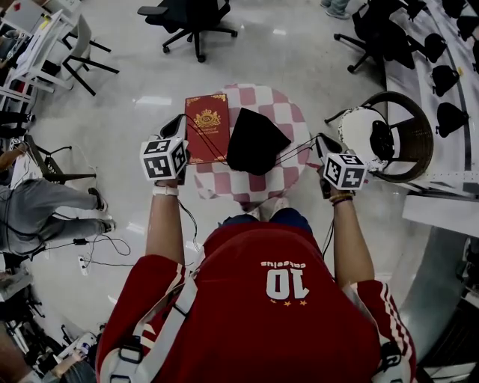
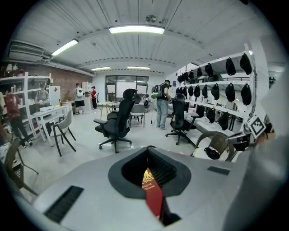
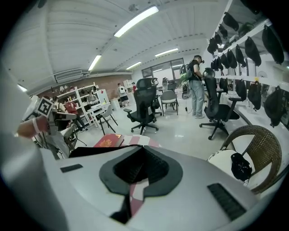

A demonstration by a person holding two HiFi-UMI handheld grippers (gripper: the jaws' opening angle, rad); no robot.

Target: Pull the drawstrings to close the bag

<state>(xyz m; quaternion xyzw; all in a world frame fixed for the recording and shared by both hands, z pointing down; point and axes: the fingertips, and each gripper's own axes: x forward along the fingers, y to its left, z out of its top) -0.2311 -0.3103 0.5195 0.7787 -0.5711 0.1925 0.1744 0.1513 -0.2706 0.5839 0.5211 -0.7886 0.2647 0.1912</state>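
A black drawstring bag [image 1: 254,141] lies on a small round table with a red-and-white checked cloth [image 1: 278,106]. Thin cords run out from both sides of the bag. The left cord [image 1: 206,146] leads to my left gripper [image 1: 178,127], which is shut at the table's left edge. The right cord [image 1: 296,152] stretches to my right gripper [image 1: 322,142], shut at the table's right edge. In the left gripper view the jaws [image 2: 150,151] meet, and only a narrow slit shows the red book [image 2: 152,191]. In the right gripper view the jaws [image 3: 140,150] are closed over the checked cloth [image 3: 133,195].
A red book with a gold crest [image 1: 207,126] lies on the table left of the bag. A wicker chair [image 1: 413,135] with a white cushion [image 1: 359,131] stands close on the right. An office chair [image 1: 193,19] is beyond the table. A seated person [image 1: 37,213] and floor cables [image 1: 97,250] are at the left.
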